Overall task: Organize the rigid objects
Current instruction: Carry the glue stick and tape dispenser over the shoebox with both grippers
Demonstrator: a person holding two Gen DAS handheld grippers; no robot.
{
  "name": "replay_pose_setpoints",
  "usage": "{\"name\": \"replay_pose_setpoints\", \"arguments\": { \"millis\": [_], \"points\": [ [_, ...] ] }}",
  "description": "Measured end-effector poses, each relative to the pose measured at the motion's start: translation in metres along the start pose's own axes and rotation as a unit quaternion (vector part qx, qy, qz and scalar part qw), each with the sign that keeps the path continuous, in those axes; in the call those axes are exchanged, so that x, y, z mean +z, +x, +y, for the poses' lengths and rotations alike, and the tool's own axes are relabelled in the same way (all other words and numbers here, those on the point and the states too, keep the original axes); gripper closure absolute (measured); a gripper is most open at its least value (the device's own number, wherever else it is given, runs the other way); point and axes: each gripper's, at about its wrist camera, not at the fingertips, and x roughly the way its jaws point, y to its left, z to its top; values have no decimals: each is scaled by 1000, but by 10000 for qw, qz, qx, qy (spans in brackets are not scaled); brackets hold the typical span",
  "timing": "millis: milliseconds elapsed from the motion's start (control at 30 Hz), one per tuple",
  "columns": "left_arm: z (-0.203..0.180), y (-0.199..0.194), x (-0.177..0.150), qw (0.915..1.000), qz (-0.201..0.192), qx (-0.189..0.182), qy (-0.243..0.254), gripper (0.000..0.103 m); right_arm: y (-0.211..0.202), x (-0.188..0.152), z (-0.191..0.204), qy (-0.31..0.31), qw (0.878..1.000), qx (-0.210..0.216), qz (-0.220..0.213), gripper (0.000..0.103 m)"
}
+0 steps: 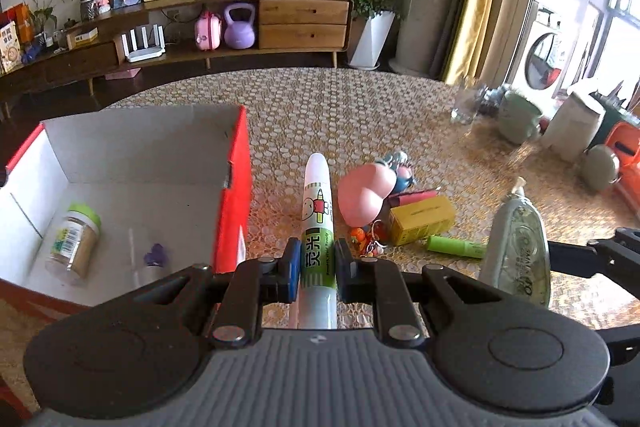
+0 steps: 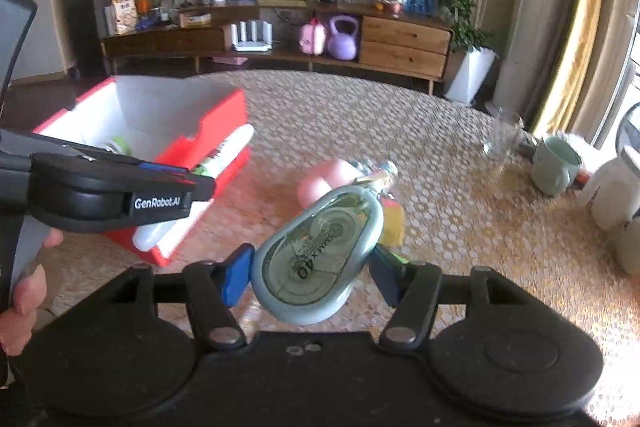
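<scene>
Left wrist view shows your left tongs (image 1: pixel 316 265) nearly closed, pinching a glue pen (image 1: pixel 318 227) low on its barrel, just right of the red box (image 1: pixel 236 187). Your right tongs (image 2: pixel 310 273) stand about half open, clamped on a correction tape dispenser (image 2: pixel 320 251) above the table (image 2: pixel 460 227). The pen's long free end could pivot or catch the box wall; the rounded dispenser may slip. Living room: patterned cloth, sideboard (image 1: pixel 300 23), bright window.

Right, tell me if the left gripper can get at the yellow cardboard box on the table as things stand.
Probably not: the left gripper is shut on the white-and-green glue stick, so its jaws are occupied. The yellow cardboard box itself lies uncovered beside the pink heart-shaped toy.
</scene>
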Motion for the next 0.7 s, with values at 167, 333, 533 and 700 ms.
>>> {"name": "replay_pose_setpoints", "arguments": {
  "millis": [167,333,533,700],
  "points": [
    [19,-28,10,9999,-118,-58,-41,86,-14,20,17,-125,9996,232,-108,41],
    [44,-50,19,9998,-197,-40,-69,86,-17,40,40,-320,9985,398,-184,41],
    [75,-61,26,9996,-229,-21,-190,86,-6,59,71,-573,9968,531,-183,41],
    [106,-61,30,9993,-239,151,-262,86,13,70,95,-719,9954,617,-144,41]
  ]
}}
